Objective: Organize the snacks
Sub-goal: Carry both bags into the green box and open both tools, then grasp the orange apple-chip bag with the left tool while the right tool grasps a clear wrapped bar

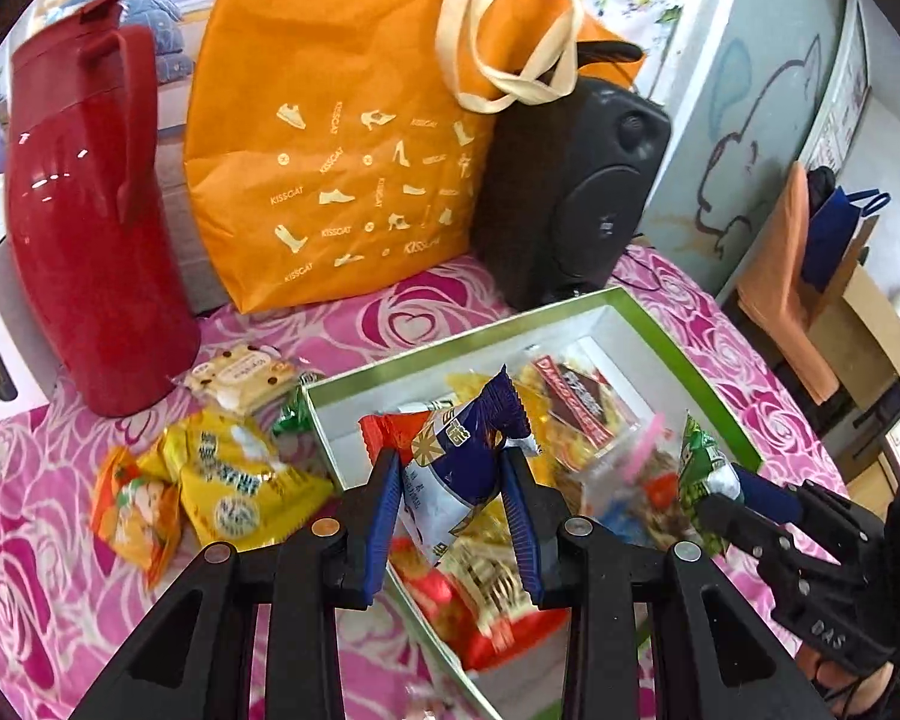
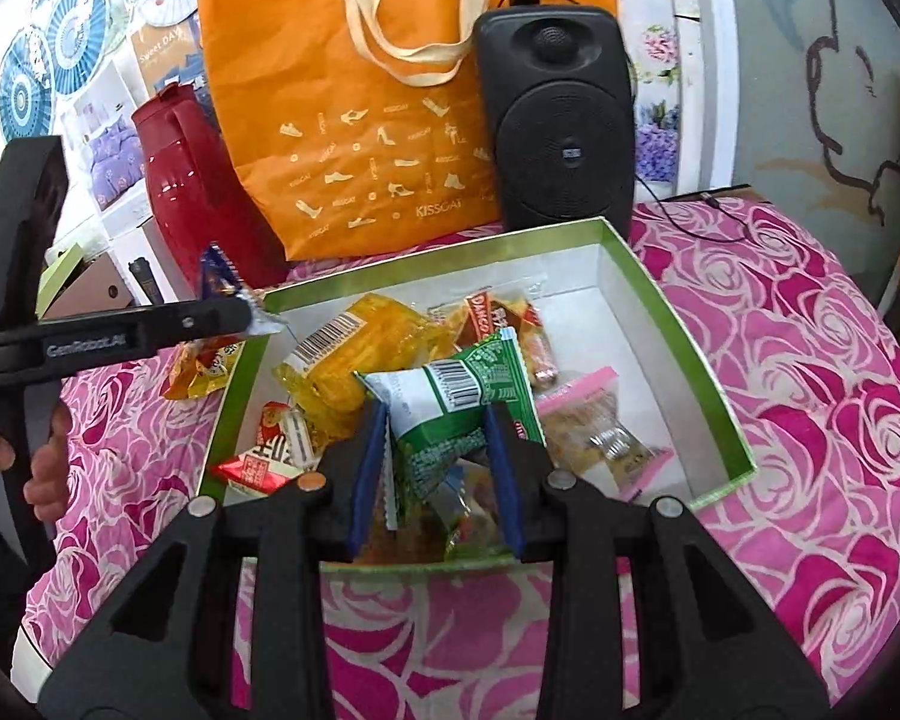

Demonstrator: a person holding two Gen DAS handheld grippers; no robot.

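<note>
The blue-and-white snack packet [image 1: 450, 468] sits pinched between the blue pads of the left tool [image 1: 453, 480], held up over the near left corner of the green-rimmed box [image 1: 678, 354], its crimped blue end sticking up past the fingertips. To that tool's right, the right tool [image 2: 438, 456] is pressed onto a green-and-white snack packet [image 2: 456, 402], barcode facing up, held over the middle of the same box. Beneath both tools the box holds a jumble of packets: a yellow one [image 2: 354, 360], a red-and-white one [image 2: 270, 456], a red "DANCO" wafer pack [image 2: 498, 324] and a clear bag with a pink strip [image 2: 600, 432].

Left of the left tool, outside the box, yellow packets [image 1: 234, 480] and an orange packet [image 1: 138, 510] lie loose on the worktop [image 2: 810, 360] with its pink rose cloth, and a wrapped biscuit pack [image 1: 240, 384] lies a little beyond them. Beyond the box stand a red thermos jug [image 1: 90, 228], an orange KISSCAT tote bag [image 1: 342, 150] and a black speaker [image 2: 561, 120], the bag leaning between the other two. A hand [image 2: 42, 456] grips the left tool's handle at the edge of the right wrist view
</note>
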